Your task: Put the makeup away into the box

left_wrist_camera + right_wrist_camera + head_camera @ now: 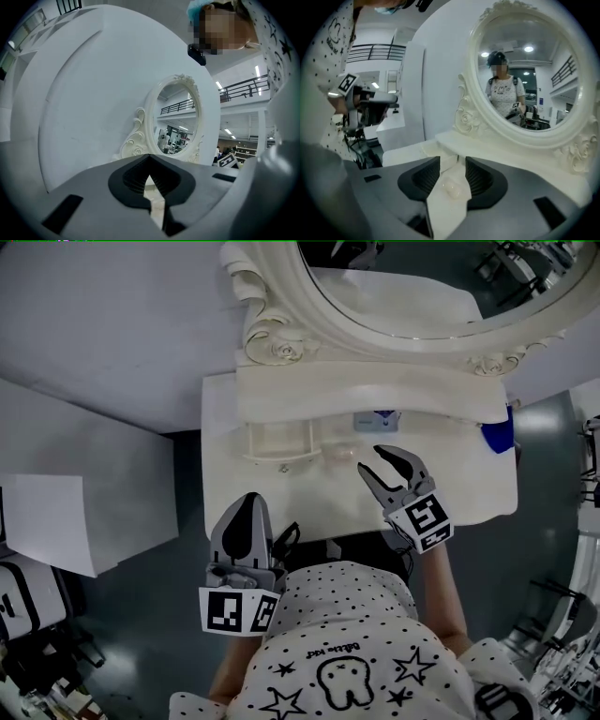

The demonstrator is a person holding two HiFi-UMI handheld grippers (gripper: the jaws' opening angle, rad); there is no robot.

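A cream vanity table (469, 488) stands under an oval mirror (412, 287). A clear open box (278, 441) sits at the table's back left, under the mirror's shelf. Just right of it lies a small pale round makeup piece (337, 454). My right gripper (370, 458) hovers open just right of that piece, jaws pointing toward it. In the right gripper view the pale piece (451, 188) lies on the table, seen through the gap between the open jaws (451, 161), untouched. My left gripper (251, 498) is shut and empty over the table's front left edge, with its tips (149, 156) meeting.
A small white item with a blue mark (375, 417) rests against the mirror base. A blue object (497, 435) sits at the table's right end. White cabinets (84, 493) stand left of the table. The person's dotted shirt (347, 652) fills the bottom.
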